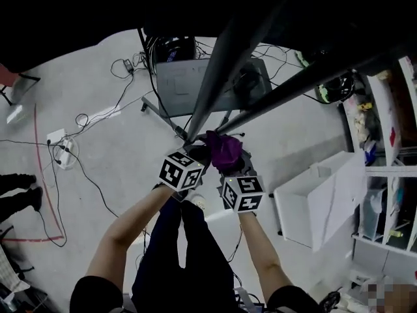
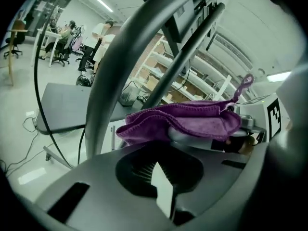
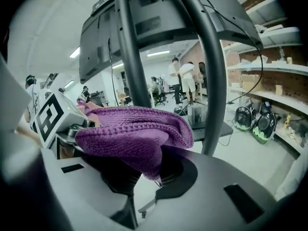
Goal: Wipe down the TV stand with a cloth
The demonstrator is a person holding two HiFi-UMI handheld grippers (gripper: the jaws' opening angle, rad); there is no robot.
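Observation:
A purple cloth (image 1: pixel 223 150) is bunched at the joint where the TV stand's two dark poles (image 1: pixel 221 57) meet. In the right gripper view the cloth (image 3: pixel 130 129) covers the jaws of my right gripper (image 1: pixel 229 165), which looks shut on it. It presses on a grey moulded plate (image 3: pixel 231 186) with a dark opening. My left gripper (image 1: pixel 195 152) sits just left of the cloth, close to the same plate (image 2: pixel 96 186). Its jaws are hidden, and the cloth (image 2: pixel 187 119) lies right in front of it. The TV (image 3: pixel 144 18) hangs overhead.
The stand's grey base (image 1: pixel 186 83) rests on the floor below. Cables (image 1: pixel 78 119) and a power strip (image 1: pixel 55 137) lie on the floor at left. A white box (image 1: pixel 319 201) and shelves (image 1: pixel 384 142) stand at right. People (image 2: pixel 96 37) are far behind.

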